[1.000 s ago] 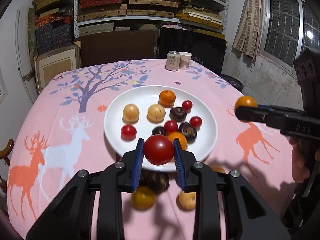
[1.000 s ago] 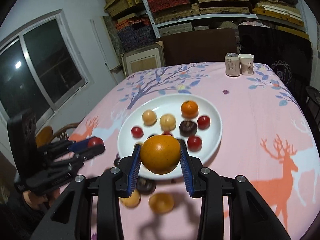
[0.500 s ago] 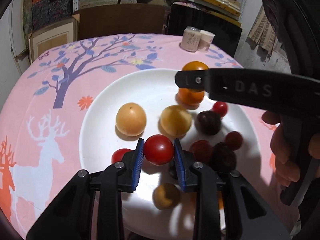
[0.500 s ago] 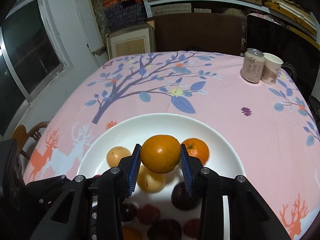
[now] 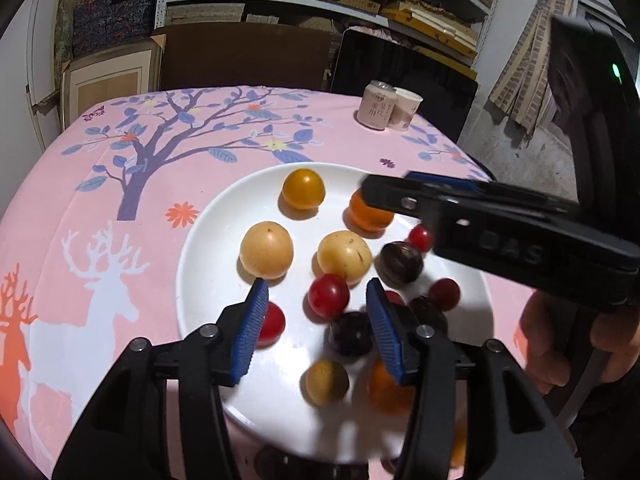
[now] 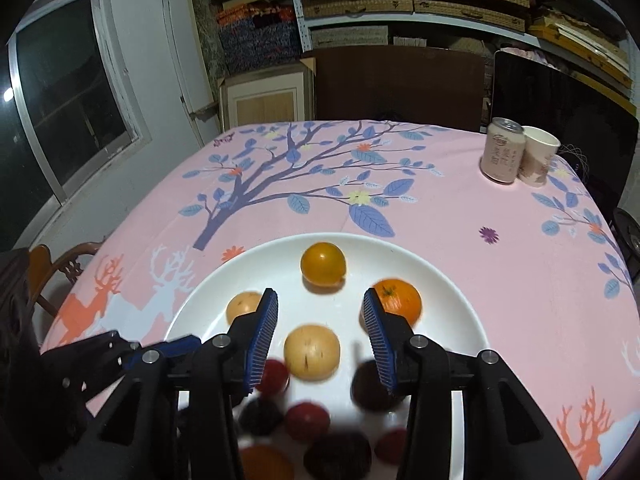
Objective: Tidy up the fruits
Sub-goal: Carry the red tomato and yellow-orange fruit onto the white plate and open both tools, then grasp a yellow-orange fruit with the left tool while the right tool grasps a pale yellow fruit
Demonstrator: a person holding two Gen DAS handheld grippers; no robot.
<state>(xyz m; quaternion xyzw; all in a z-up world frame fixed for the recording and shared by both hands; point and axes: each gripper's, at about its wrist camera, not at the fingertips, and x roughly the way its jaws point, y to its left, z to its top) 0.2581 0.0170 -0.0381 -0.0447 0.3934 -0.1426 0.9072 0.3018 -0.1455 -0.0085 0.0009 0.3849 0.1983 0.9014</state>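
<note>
A white plate (image 5: 208, 264) on the pink tablecloth holds several fruits. My left gripper (image 5: 316, 286) hangs low over its near side with its jaws opening. A red tomato (image 5: 328, 295) rests on the plate between the blue pads, which do not touch it. My right gripper (image 6: 319, 294) is over the same plate (image 6: 448, 304), jaws opening, nothing between the pads. A yellow-orange fruit (image 6: 323, 264) lies free on the plate just beyond its tips. The right gripper (image 5: 372, 192) crosses the left wrist view from the right.
Pale yellow fruits (image 5: 266, 250), dark plums (image 5: 401, 262), a mandarin (image 6: 398, 300) and more tomatoes crowd the plate. A drink can (image 6: 502, 156) and a paper cup (image 6: 538, 156) stand at the table's far right. A wooden chair (image 6: 60, 264) is at the left edge. A hand (image 5: 560, 344) holds the right gripper.
Both grippers came forward and down over the plate and opened. The tomato left the left pads and the yellow-orange fruit left the right pads; both now lie on the plate.
</note>
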